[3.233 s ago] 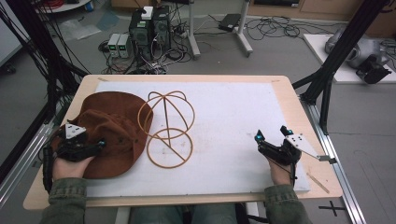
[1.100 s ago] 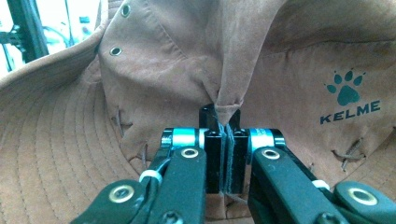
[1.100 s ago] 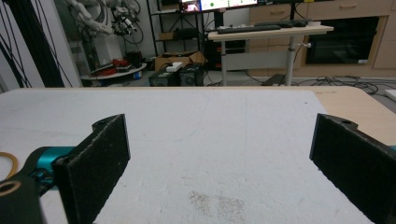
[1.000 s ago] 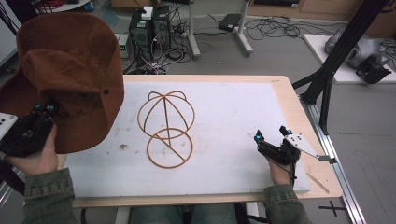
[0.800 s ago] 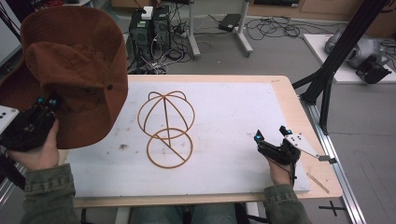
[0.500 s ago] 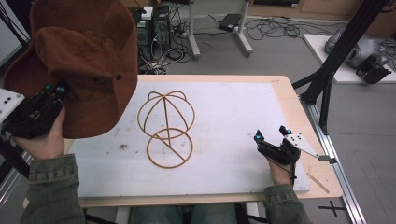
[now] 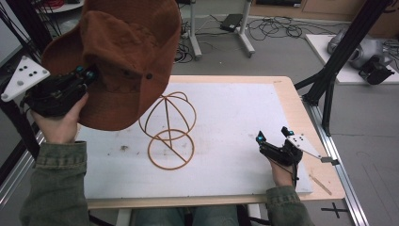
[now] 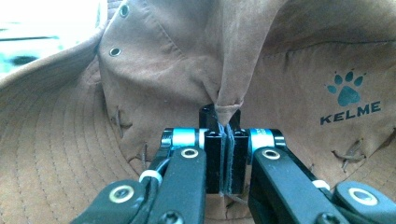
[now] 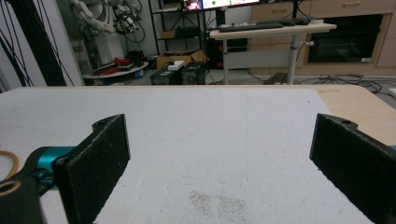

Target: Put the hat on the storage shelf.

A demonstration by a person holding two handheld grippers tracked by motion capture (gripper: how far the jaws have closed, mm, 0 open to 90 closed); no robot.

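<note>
The left gripper [image 7: 89,73] is raised off the table at about ten o'clock in the high view, its jaws pinched tight on a fold of a brown suede bucket hat [image 7: 122,61] — the left gripper view shows the fabric clamped between the pads, with a teal paw print and "KELME" logo [image 8: 350,100] on the hat's inner side. The hat hangs in the air above the left part of the table, overlapping the top of a wire hat stand [image 7: 169,129] that sits on the white mat [image 7: 235,113] near the centre. The right gripper [image 7: 274,135] rests on the mat at about four o'clock — its jaws spread wide with nothing between them.
</note>
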